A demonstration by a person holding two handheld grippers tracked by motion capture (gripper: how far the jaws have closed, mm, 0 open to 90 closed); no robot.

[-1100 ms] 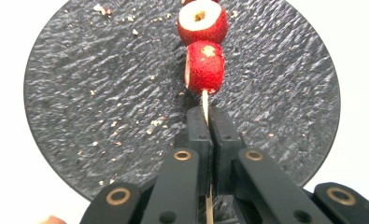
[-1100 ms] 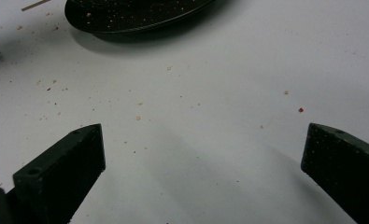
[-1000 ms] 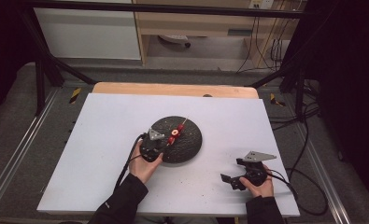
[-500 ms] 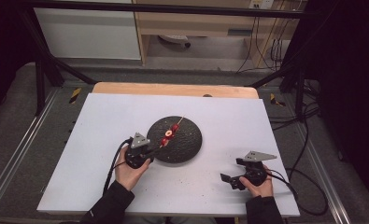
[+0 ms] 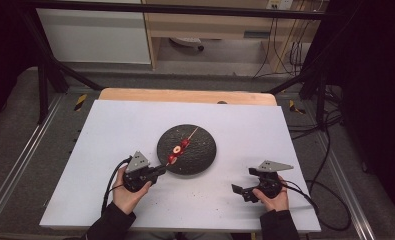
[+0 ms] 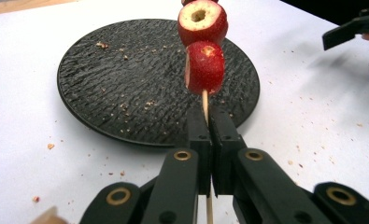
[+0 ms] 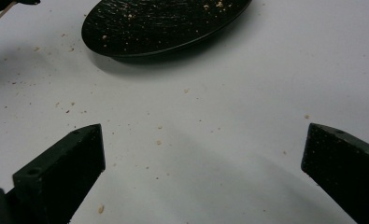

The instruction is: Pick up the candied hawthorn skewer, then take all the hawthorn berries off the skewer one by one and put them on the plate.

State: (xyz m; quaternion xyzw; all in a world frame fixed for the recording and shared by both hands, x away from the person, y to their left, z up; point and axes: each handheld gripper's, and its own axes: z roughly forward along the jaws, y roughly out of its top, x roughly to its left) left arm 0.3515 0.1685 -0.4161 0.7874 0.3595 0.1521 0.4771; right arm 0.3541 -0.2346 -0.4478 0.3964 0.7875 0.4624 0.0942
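We see the left tongs [image 5: 161,169] pinching the bare near end of a thin wooden skewer [image 6: 204,105], their two black jaws pressed flat together on the stick just below the fruit. In the left gripper view the skewer runs straight away from the tongs, rising out of the jaws and carrying red fruit pieces [image 6: 203,44] stacked along it, one showing a hollow pale core toward the camera. A short stub of the stick also pokes out behind the jaws.

In the high view the skewer's [image 5: 182,146] long axis lies on a diagonal: its held end sits at the near-left rim of the round black plate [image 5: 202,157], and its free tip points up and to the right, toward the far side of the table [image 5: 110,125]. The fruit pieces sit over the plate's left half. We cannot tell from above whether the skewer's far tip touches the plate or hangs just over it.

The right tongs [image 5: 241,191] are well apart from the plate, near the table's near-right edge, with the jaws spread wide and nothing between them; in the right gripper view there is only crumb-speckled white table between the two pads.
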